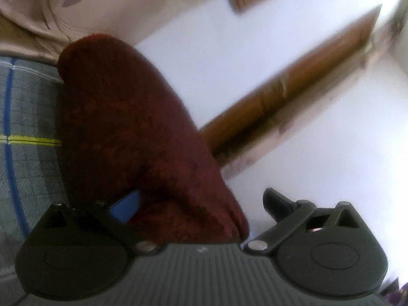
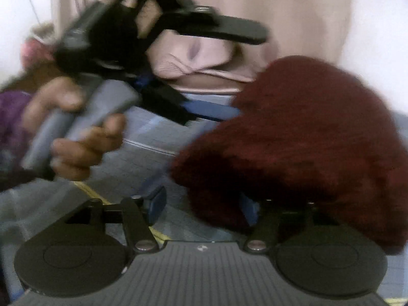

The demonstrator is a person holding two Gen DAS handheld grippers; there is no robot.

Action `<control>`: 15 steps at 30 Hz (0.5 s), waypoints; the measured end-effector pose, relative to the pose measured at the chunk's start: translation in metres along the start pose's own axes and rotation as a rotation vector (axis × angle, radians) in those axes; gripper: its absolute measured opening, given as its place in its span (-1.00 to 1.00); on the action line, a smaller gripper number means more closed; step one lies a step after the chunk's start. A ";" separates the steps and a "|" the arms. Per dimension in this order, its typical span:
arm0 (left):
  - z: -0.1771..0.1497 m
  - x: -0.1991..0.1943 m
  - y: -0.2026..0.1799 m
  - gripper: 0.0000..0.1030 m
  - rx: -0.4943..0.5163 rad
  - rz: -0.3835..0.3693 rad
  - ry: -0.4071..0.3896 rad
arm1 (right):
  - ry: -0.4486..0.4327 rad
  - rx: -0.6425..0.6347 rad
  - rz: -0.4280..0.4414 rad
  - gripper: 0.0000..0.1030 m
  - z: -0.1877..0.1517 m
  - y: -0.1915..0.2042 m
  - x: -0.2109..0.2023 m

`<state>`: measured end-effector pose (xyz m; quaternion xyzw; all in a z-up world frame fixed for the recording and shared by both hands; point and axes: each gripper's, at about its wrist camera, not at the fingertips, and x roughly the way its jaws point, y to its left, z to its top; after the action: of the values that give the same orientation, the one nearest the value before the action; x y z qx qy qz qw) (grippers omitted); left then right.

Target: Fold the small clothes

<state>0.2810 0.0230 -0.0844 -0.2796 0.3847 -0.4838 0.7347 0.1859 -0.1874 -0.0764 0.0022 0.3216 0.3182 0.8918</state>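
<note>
A dark red fuzzy garment point(image 1: 132, 132) lies bunched on the grey plaid sheet point(image 1: 28, 117). My left gripper point(image 1: 200, 199) is open wide. The garment drapes over its left blue pad point(image 1: 126, 205), and its right finger point(image 1: 276, 202) stands free of the cloth. In the right wrist view the same garment point(image 2: 306, 148) fills the right side and covers the right finger of my right gripper point(image 2: 202, 201). Its jaws stand apart, the left finger point(image 2: 156, 201) bare over the sheet. The left gripper point(image 2: 224, 76) shows there too, blurred, open, held by a hand point(image 2: 76, 142).
Beige printed fabric point(image 1: 38, 12) hangs behind the sheet, and it also shows in the right wrist view point(image 2: 293, 25). A white wall point(image 1: 318, 140) with a brown wooden beam point(image 1: 280, 99) lies to the right. A purple cloth point(image 2: 12, 117) sits at the left edge.
</note>
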 end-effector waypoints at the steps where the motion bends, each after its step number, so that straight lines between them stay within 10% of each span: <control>1: 0.001 0.002 -0.002 1.00 0.013 0.010 0.014 | -0.011 0.014 0.055 0.25 0.000 0.001 -0.001; 7: -0.006 0.000 -0.010 1.00 0.018 0.015 0.009 | -0.013 -0.042 0.321 0.14 -0.010 0.013 -0.013; 10: -0.011 -0.011 -0.008 1.00 -0.007 0.011 -0.028 | -0.040 -0.127 0.174 0.13 -0.018 0.033 -0.020; 13: -0.019 -0.022 -0.013 1.00 -0.002 -0.015 -0.064 | -0.064 0.064 0.274 0.11 -0.020 0.004 -0.042; 15: -0.021 -0.022 -0.018 1.00 0.011 -0.025 -0.066 | -0.090 0.067 0.177 0.13 -0.024 -0.004 -0.055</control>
<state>0.2493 0.0360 -0.0756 -0.2961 0.3539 -0.4856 0.7425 0.1418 -0.2268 -0.0644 0.0746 0.2901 0.3843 0.8733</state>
